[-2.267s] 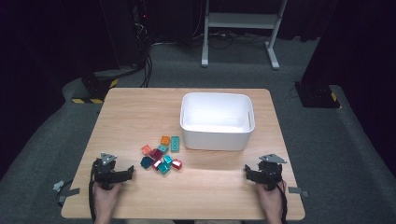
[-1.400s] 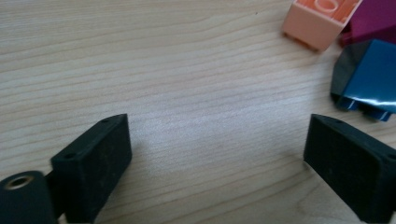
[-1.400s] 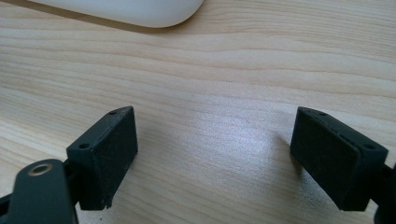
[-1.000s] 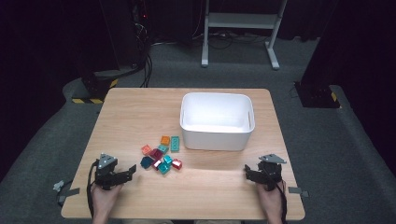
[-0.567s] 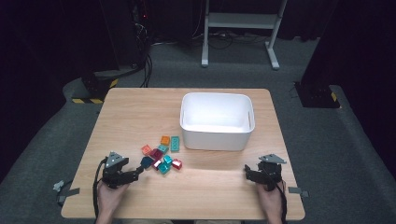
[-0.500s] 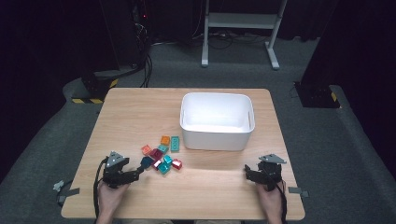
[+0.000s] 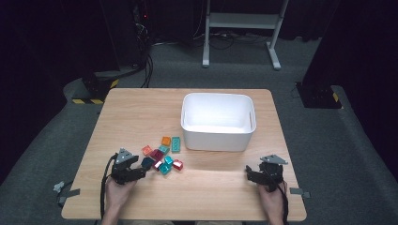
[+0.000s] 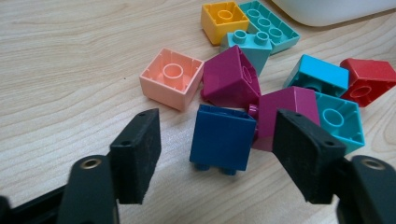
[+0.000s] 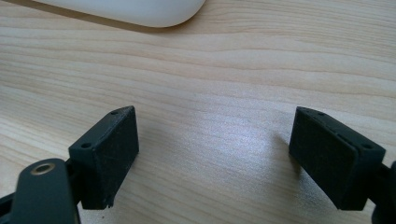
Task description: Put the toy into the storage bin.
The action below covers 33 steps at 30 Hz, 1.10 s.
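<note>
At the near edge of the brick cluster, dark blue brick (image 8: 223,138) between left tongs (image 8: 217,158), just closing, not yet pressing; right tongs (image 9: 212,158) released; risk: nudging magenta brick (image 8: 285,116), skewing grip.

**Clearance Around the Block Cluster**

The left gripper (image 8: 217,149) has bare table (image 7: 141,112) on its outer side. Ahead, the dark blue block (image 8: 223,137) sits between the jaws, with a gap at each pad. A magenta block (image 8: 284,114) crowds the right-hand pad. The white bin (image 7: 218,121) closes off the far side. Wood ahead of the right gripper (image 9: 215,154) lies unobstructed up to the bin
</note>
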### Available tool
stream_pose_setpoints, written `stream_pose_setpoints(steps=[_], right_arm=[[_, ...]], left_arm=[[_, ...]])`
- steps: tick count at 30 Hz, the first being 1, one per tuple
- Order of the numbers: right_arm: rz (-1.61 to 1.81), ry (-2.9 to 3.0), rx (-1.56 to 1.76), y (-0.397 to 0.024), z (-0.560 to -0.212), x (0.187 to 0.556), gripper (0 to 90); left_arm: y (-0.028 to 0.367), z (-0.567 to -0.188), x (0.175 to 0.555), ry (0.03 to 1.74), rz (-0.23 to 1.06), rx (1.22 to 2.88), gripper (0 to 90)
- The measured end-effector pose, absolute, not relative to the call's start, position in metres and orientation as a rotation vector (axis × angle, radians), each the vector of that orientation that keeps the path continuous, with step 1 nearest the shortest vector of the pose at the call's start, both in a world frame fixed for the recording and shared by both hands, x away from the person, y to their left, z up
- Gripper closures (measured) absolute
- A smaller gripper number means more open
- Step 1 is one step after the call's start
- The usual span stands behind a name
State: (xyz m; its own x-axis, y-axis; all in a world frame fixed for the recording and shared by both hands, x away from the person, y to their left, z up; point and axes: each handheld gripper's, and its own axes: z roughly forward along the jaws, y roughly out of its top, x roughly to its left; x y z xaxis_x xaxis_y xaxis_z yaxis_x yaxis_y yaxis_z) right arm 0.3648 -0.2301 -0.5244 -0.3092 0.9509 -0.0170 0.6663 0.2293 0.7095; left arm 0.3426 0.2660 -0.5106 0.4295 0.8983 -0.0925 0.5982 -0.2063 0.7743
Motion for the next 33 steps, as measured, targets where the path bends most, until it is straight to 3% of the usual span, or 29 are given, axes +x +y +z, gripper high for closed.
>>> stream_pose_setpoints(steps=[19, 33], right_arm=[[0.843, 2.057, 1.482, -0.23, -0.524, 0.365, 15.8], [0.843, 2.057, 1.482, -0.23, -0.525, 0.365, 15.7]], left_arm=[[0.257, -0.515, 0.35, 1.228, 0.505, 1.961, 56.6], [0.259, -0.504, 0.344, 1.216, 0.514, 1.959, 58.5]])
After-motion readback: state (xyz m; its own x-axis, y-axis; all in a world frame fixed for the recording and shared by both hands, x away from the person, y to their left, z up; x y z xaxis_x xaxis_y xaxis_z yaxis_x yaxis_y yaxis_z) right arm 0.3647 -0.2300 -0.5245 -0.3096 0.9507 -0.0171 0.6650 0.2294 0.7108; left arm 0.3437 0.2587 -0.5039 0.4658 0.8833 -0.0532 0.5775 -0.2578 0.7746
